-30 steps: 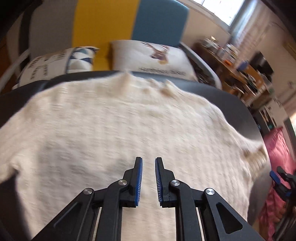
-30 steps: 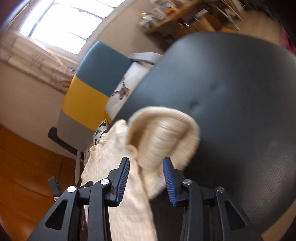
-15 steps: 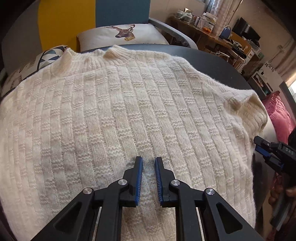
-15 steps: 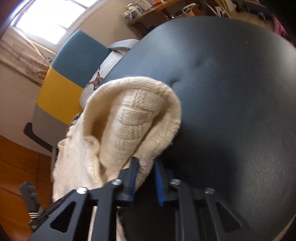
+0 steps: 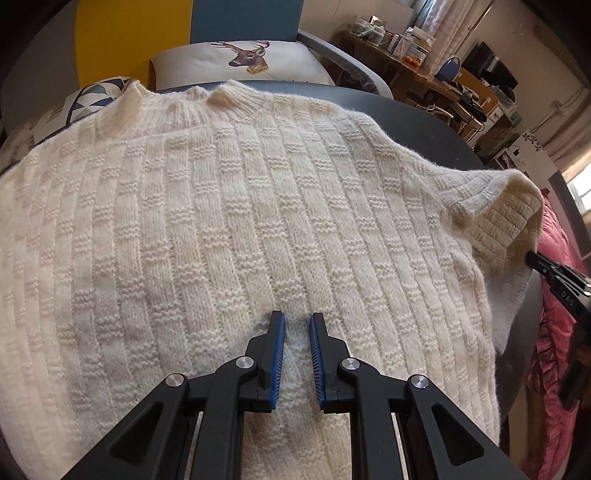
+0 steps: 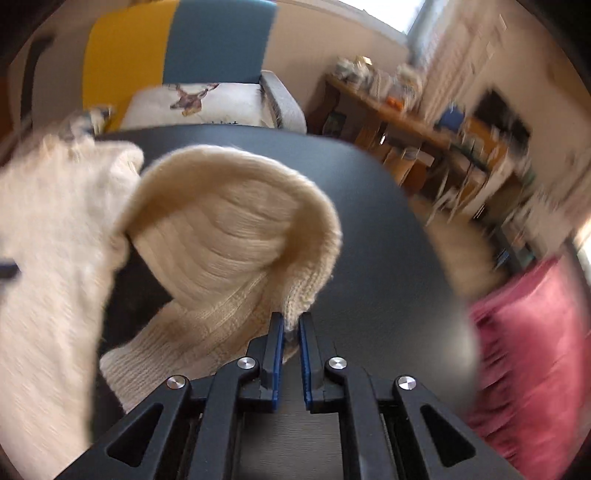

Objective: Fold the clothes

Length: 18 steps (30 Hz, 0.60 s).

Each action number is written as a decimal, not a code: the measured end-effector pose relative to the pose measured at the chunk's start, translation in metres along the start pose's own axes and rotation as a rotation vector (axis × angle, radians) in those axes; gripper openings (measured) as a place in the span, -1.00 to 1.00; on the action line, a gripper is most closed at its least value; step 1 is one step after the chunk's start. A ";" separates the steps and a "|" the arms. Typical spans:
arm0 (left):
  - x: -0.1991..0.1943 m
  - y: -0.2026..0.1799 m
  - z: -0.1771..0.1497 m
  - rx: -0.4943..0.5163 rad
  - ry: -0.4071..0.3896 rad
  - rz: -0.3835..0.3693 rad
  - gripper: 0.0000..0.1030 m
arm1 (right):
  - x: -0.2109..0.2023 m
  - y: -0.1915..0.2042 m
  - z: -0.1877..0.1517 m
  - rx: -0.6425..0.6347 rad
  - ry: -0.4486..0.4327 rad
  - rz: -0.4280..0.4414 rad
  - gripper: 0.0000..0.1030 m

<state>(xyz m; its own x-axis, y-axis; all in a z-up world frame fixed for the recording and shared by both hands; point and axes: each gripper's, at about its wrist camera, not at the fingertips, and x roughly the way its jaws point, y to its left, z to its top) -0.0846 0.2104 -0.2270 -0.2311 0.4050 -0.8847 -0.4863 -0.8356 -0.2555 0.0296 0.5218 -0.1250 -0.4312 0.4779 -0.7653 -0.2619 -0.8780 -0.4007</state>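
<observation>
While flat, sweater [image 5: 236,221] lengthwise, collar [image 5: 177,98] toward cushions [image 5: 243,62]

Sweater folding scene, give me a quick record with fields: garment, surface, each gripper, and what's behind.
garment: cream knit sweater, spread flat, collar at the far edge
surface: dark round table
left gripper: over the sweater body, jaws slightly apart, holding nothing
right gripper: shut on the sleeve, which is lifted off the table
behind: deer pillow on a yellow and blue chair

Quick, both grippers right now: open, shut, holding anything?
Left gripper: slightly open, empty, over the cream sweater.
Right gripper: shut on the sweater's sleeve cuff.
</observation>
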 end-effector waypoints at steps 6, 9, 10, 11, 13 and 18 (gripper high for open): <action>-0.001 0.001 -0.003 -0.009 -0.005 -0.014 -0.72 | -0.023 -0.002 -0.017 -0.312 -0.051 -0.294 -0.87; -0.001 0.001 -0.003 -0.017 -0.001 -0.015 -0.72 | -0.015 0.006 -0.035 -0.364 -0.020 -0.310 -0.87; -0.001 0.001 -0.003 -0.018 0.001 -0.015 -0.72 | -0.014 0.010 -0.043 -0.366 -0.014 -0.303 -0.87; -0.001 0.001 -0.003 -0.019 0.003 -0.014 -0.72 | -0.014 0.015 -0.050 -0.360 -0.016 -0.294 -0.86; -0.001 0.001 -0.003 -0.019 0.007 -0.014 -0.72 | -0.020 0.024 -0.066 -0.349 -0.041 -0.258 -0.83; 0.000 0.000 -0.001 -0.013 0.023 -0.001 -0.72 | -0.039 0.027 -0.095 -0.223 -0.013 -0.072 -0.49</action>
<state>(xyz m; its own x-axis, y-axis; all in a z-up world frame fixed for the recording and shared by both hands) -0.0835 0.2103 -0.2276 -0.2110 0.3973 -0.8931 -0.4752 -0.8401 -0.2614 0.1210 0.4770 -0.1540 -0.4298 0.5386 -0.7247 -0.0954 -0.8252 -0.5568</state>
